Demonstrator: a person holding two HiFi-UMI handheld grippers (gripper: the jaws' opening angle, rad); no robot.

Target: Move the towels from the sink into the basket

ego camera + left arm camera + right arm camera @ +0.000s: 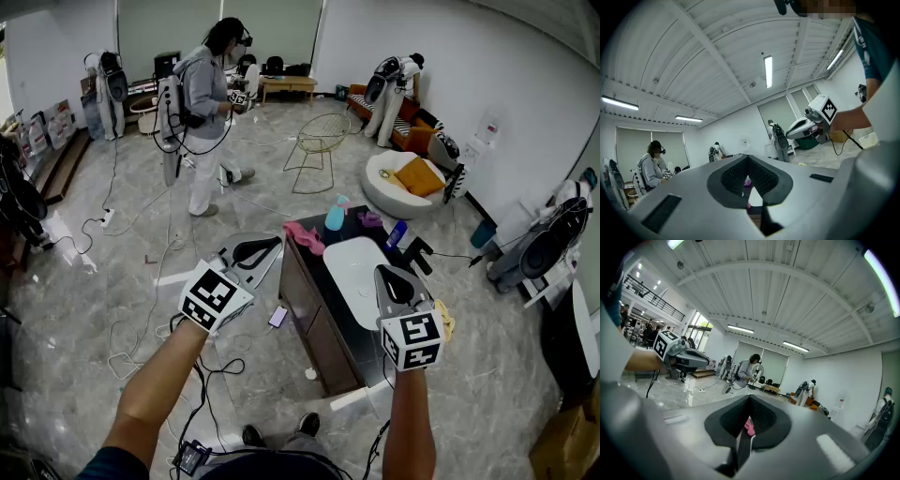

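Note:
A dark cabinet carries a white sink. A pink towel lies on the cabinet's far left corner, outside the sink. My left gripper hovers left of the cabinet, shut and empty. My right gripper hangs over the sink's right edge, shut with nothing in it. In the left gripper view the jaws are closed, and a bit of pink towel shows past them. The right gripper view also has closed jaws with the pink towel beyond.
On the cabinet's far end stand a light blue bottle, a purple cloth and a dark blue bottle. Something yellow lies right of my right gripper. A wire chair and a person are further back. Cables cross the floor.

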